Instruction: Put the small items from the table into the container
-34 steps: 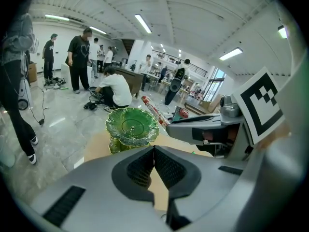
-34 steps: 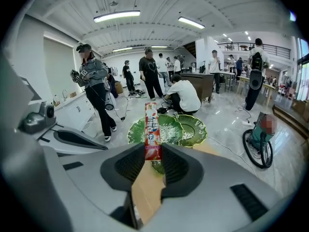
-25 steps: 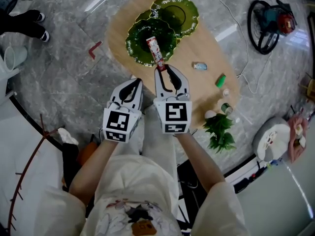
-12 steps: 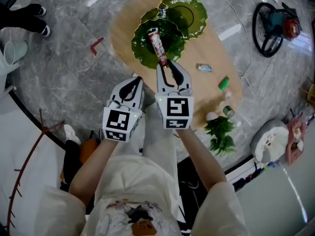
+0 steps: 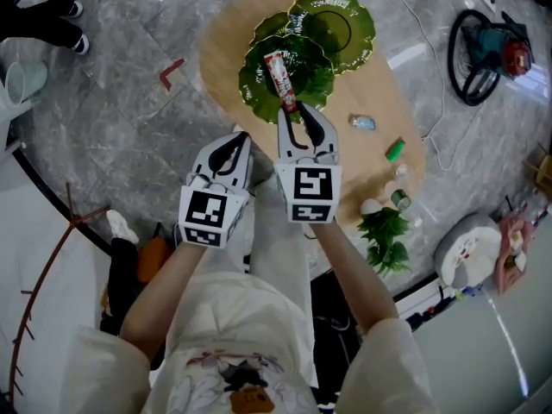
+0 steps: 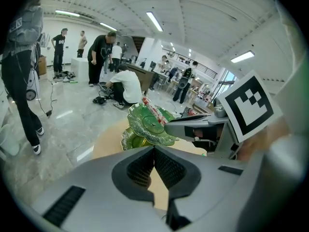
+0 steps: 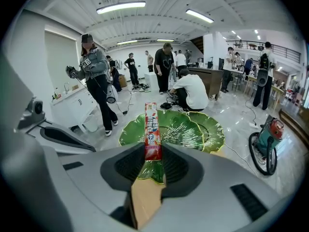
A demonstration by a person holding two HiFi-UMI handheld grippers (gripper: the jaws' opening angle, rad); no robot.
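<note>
The left gripper [image 6: 154, 150] sat just beside the right one, on its left. Its jaws were pressed together at the tips, with nothing between them. Ahead of those tips and a little to their right lay the nearer green dish [image 5: 256, 83], on the wooden table [image 5: 371, 89].

The right gripper [image 7: 153, 154] reached slightly further forward than the left. Its jaws were nearly together, pinching the lower end of a long red snack packet [image 7: 151, 124]. The rest of the packet stuck straight out beyond the tips, over the nearer green dish. Whether it touched the dish could not be told. A second green dish [image 5: 358, 33] sat just beyond the first and to its right, farther from the tips.

The other small items lay on the table to the right of the right gripper, apart from it. A blue-wrapped piece [image 5: 362, 122] was nearest the jaws, with a green piece [image 5: 394, 149] further right. Level with the gripper's marker cube were a small can [image 5: 398, 198] and a white piece [image 5: 371, 204]. A leafy sprig [image 5: 385, 235] lay at the table's edge.
</note>
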